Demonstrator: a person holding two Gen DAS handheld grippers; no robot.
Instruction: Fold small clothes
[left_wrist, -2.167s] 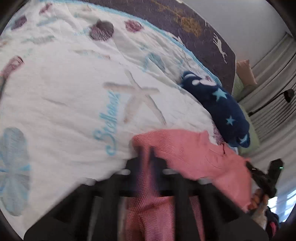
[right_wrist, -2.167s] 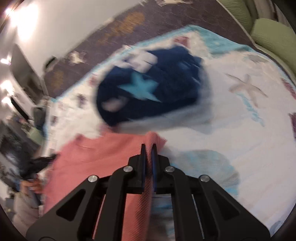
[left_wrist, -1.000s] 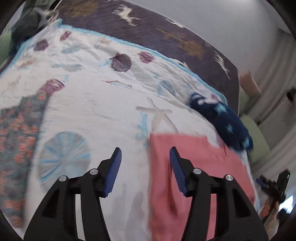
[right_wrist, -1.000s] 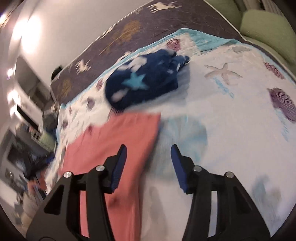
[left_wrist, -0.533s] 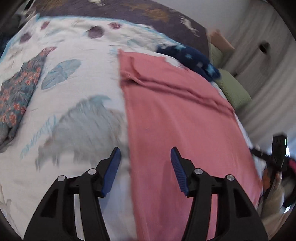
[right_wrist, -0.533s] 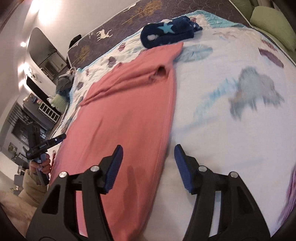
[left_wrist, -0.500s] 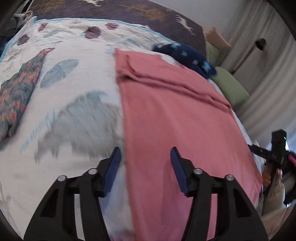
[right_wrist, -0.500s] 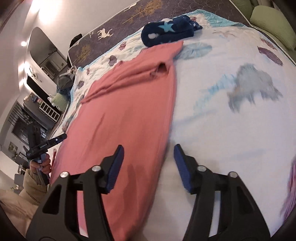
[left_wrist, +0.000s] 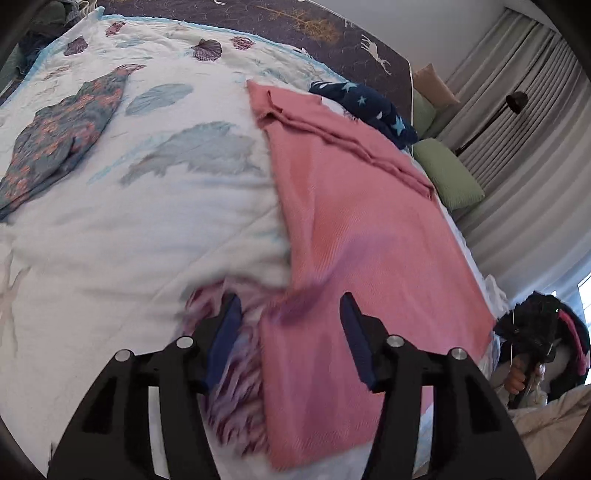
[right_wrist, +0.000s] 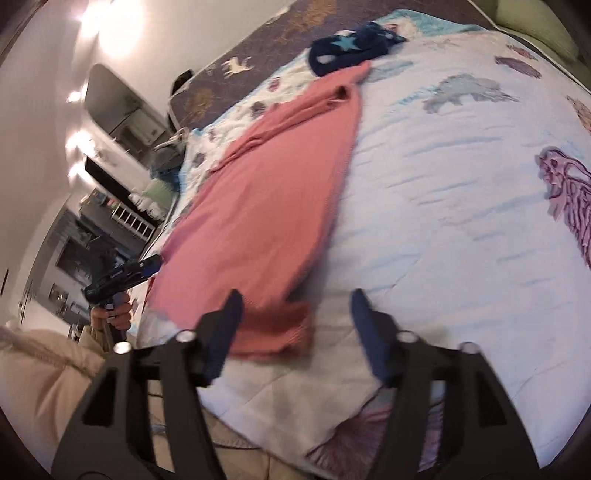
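— Holding anything in your left gripper (left_wrist: 291, 332) or right gripper (right_wrist: 295, 328)?
— No, both jaws gape wide, empty. The pink garment (left_wrist: 354, 229) lies flat on the bed quilt (left_wrist: 147, 206), its near corners under your grippers.

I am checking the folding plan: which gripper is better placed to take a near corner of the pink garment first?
Probably the left gripper: open, with the pink garment's near edge already between its fingers. The right gripper, also open, has only the near corner by its left finger.
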